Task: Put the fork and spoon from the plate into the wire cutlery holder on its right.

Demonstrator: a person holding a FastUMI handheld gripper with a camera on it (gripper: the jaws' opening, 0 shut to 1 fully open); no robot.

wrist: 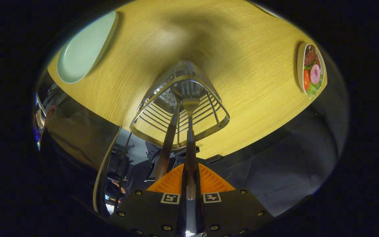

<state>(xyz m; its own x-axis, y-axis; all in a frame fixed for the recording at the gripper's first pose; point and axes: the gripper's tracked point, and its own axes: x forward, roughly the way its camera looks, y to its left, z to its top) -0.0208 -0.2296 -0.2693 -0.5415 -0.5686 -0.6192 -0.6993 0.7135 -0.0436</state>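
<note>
The fork (190,108) hangs with its prongs down inside the wire holder (179,105). Its brown handle runs back up between the two fingers of the gripper (190,177), which squeeze it from both sides. The gripper points down over the holder's open top. A second handle, likely the spoon (167,144), leans in the holder just beside the fork. The holder stands on a yellow wooden table (242,65). An empty pale green plate (84,49) lies well apart on one side. A dish of food (311,70) sits near the table's other edge.
</note>
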